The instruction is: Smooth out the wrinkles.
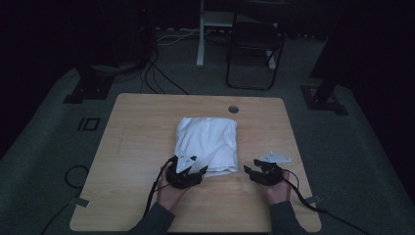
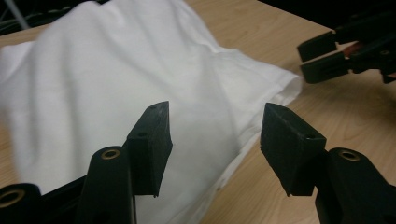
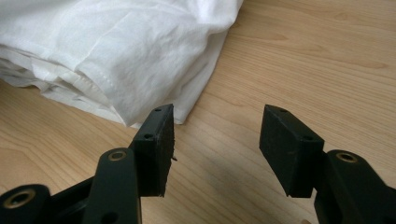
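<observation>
On the wooden counter (image 1: 132, 147), a folded white cloth (image 1: 208, 144) lies near the middle, just short of the round cable hole (image 1: 233, 108) at the far edge. All positions below are given relative to this cloth, from left to right.

Left gripper (image 1: 192, 171): at the cloth's near left corner, over its near edge, carried by the person's left hand (image 1: 169, 193). In the left gripper view its 2 black jaws stand spread, with the cloth (image 2: 116, 79) lying beneath and beyond them and no fabric pinched between the pads. A grey three-cornered plate (image 1: 185, 162) sits on top of this gripper.

Cloth: several layers are stacked, with hemmed edges showing at the near right corner in the right gripper view (image 3: 102, 51). The upper surface is smooth with soft creases.

Right gripper (image 1: 250, 171): just beside the cloth's near right corner, apart from it, carried by the right hand (image 1: 279, 192). In the right gripper view its 2 jaws are spread over bare wood (image 3: 289, 60); the cloth corner ends just behind the left-hand jaw, and nothing lies between the pads. The same gripper (image 2: 322, 58) appears beyond the cloth's corner in the left gripper view.
</observation>
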Tool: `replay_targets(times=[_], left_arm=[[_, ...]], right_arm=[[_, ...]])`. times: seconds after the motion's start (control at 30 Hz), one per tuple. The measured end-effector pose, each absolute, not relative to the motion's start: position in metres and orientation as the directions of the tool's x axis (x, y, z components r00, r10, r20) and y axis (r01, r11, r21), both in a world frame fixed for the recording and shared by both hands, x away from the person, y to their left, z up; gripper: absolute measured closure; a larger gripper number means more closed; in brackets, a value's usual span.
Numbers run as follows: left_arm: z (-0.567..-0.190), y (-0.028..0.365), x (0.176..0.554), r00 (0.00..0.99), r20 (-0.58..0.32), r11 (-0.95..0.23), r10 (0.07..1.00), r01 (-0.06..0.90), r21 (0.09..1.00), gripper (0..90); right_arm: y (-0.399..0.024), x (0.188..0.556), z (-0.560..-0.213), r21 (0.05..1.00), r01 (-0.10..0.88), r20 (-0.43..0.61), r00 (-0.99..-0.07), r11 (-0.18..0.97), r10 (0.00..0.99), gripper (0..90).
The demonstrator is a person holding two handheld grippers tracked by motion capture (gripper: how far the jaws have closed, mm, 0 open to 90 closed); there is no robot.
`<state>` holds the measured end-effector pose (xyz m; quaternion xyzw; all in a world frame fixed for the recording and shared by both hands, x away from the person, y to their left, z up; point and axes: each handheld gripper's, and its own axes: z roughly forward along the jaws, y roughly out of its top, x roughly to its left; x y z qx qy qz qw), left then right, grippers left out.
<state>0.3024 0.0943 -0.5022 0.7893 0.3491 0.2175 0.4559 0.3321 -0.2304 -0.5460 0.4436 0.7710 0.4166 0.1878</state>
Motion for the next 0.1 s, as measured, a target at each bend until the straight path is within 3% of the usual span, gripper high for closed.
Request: replay_targets(times=[0.1], left_arm=[[-0.5010, 0.1004, 0.3054, 0.648, 0.003, -0.316, 0.761, 0.367, 0.875, 43.1]], right_arm=[[-0.2301, 0.3326, -0.5465, 0.808, 0.529, 0.080, -0.536, 0.261, 0.840, 43.9]])
